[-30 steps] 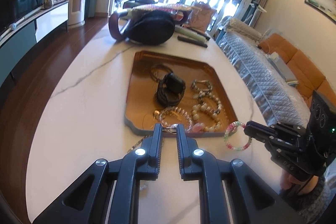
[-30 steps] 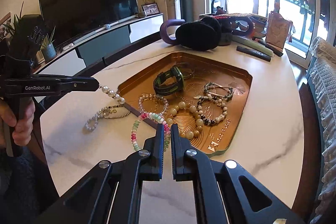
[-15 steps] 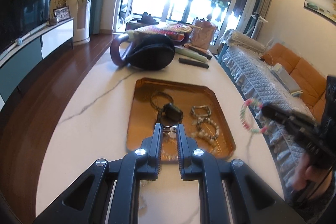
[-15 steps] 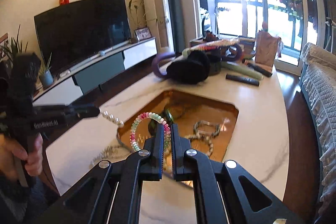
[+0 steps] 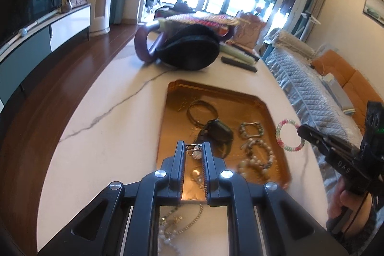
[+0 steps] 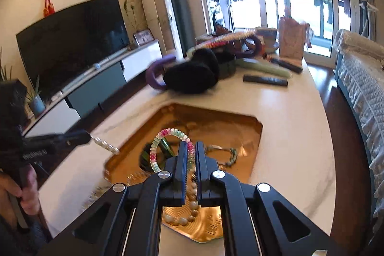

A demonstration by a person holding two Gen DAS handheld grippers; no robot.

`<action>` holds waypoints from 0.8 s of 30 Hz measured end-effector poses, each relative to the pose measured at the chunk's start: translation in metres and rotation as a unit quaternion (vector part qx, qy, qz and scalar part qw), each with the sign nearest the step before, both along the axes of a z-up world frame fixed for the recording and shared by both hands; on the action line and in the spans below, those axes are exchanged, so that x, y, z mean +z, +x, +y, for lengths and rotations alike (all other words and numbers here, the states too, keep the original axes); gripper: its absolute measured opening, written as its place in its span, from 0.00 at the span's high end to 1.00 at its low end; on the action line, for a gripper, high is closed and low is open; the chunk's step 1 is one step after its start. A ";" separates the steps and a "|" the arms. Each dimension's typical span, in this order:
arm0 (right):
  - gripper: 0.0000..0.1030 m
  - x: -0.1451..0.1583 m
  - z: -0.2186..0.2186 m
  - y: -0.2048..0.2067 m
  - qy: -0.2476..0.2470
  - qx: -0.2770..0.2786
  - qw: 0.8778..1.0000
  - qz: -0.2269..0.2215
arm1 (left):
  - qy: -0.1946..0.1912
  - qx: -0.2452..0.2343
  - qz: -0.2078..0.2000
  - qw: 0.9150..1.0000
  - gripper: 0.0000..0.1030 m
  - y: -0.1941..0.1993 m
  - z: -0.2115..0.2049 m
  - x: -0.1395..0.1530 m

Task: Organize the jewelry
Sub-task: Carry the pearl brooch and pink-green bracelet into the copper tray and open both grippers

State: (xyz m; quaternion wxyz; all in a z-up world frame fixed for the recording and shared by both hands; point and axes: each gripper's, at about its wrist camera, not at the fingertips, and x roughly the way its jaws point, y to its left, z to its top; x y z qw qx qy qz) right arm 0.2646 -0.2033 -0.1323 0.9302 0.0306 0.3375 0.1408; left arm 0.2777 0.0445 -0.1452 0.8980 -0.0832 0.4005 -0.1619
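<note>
On the far end of the marble table (image 5: 100,136): black bag (image 5: 192,49), remote (image 6: 265,81), living room with television (image 6: 72,40) behind. Near centre: gold tray (image 5: 172,112) holding watch (image 5: 219,132) and bead bracelets (image 5: 259,157). Left gripper (image 5: 194,148) nearly closed on a pearl necklace's clasp (image 5: 195,148) above the tray; right gripper (image 6: 191,148) clamped on a pink-green bracelet (image 6: 168,136), lifted.

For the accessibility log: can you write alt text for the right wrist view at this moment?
The right hand-held gripper is shut on a pink-and-green beaded bracelet, holding it above a gold tray of jewelry on a white marble table. At left, the left hand-held gripper holds a pearl strand.
</note>
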 end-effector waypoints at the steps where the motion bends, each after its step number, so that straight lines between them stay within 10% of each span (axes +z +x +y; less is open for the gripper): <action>1: 0.95 -0.007 -0.003 0.004 0.002 -0.002 1.000 0.007 | -0.003 0.000 0.005 1.000 0.87 0.003 0.000 -0.003; 24: 0.95 -0.029 -0.005 0.079 -0.014 0.007 1.000 0.017 | 0.048 -0.012 0.017 0.999 0.87 0.065 -0.031 -0.018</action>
